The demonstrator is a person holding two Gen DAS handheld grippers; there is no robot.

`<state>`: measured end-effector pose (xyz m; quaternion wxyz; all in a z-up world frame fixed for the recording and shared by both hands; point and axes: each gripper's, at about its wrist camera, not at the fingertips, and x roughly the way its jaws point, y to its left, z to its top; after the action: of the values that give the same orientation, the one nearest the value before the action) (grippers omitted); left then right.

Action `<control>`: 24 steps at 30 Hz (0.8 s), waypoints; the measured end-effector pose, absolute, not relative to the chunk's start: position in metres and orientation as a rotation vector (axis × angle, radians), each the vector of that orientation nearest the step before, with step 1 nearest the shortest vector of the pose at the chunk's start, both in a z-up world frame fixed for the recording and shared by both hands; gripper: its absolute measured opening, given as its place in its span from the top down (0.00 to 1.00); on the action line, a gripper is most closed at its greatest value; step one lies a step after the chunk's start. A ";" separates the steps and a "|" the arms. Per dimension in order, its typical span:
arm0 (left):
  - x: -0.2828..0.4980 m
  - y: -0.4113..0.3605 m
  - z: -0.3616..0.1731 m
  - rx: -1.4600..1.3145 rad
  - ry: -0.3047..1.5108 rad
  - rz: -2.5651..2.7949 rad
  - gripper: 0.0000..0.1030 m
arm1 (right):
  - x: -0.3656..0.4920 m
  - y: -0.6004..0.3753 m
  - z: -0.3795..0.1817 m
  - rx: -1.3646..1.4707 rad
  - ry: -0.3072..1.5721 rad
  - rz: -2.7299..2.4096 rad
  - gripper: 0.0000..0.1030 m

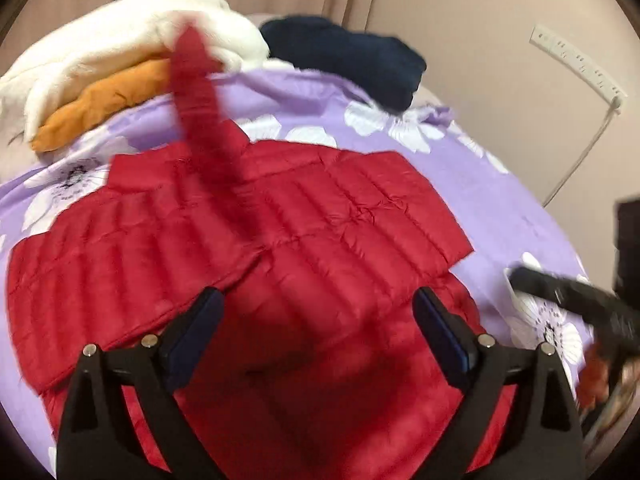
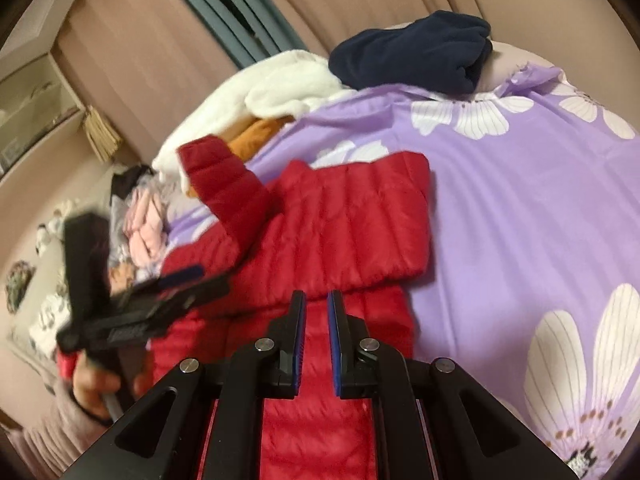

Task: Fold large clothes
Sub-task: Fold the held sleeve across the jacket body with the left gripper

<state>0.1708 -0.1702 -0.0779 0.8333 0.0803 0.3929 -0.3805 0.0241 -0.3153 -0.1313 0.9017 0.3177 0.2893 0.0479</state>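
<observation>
A red quilted down jacket lies on a purple floral bed sheet. One sleeve is blurred and up in the air, toward the far clothes pile. My left gripper hovers above the jacket with its jaws wide apart and nothing between them. My right gripper is over the jacket, jaws nearly closed with a narrow gap and no cloth visibly pinched. The left gripper also shows in the right wrist view, blurred, held in a hand. The right gripper shows blurred at the right of the left wrist view.
A pile of white and orange clothes lies at the bed's far left. A folded navy garment lies at the far edge. A power strip hangs on the wall. More clothes lie beside the bed, near a shelf.
</observation>
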 end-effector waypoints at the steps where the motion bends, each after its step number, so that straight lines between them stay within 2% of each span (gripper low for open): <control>1: 0.169 -0.160 -0.076 0.164 0.825 -0.798 0.07 | 0.028 -0.315 -0.130 0.664 0.599 0.102 0.81; 2: 0.168 -0.150 -0.075 0.151 0.822 -0.780 0.07 | 0.031 -0.315 -0.130 0.665 0.600 0.104 0.75; 3: 0.168 -0.132 -0.075 0.115 0.821 -0.751 0.07 | 0.034 -0.314 -0.128 0.666 0.599 0.107 0.60; 4: 0.171 -0.118 -0.076 0.077 0.830 -0.731 0.07 | 0.036 -0.312 -0.127 0.670 0.596 0.113 0.49; 5: 0.173 -0.106 -0.077 0.043 0.836 -0.708 0.07 | 0.041 -0.311 -0.126 0.676 0.588 0.124 0.47; 13: 0.208 -0.011 -0.110 -0.388 0.945 -0.564 0.07 | 0.107 -0.312 -0.129 0.760 0.628 0.200 0.47; 23: 0.251 0.022 -0.135 -0.873 0.925 -0.508 0.08 | 0.167 -0.294 -0.157 0.871 0.722 0.239 0.47; 24: 0.252 0.029 -0.136 -0.924 0.909 -0.484 0.12 | 0.170 -0.293 -0.158 0.873 0.717 0.229 0.59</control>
<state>0.2523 0.0295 -0.1364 0.7703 -0.4259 0.4189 -0.2232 0.1700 -0.2934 -0.1583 0.8385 0.4126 0.3391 0.1081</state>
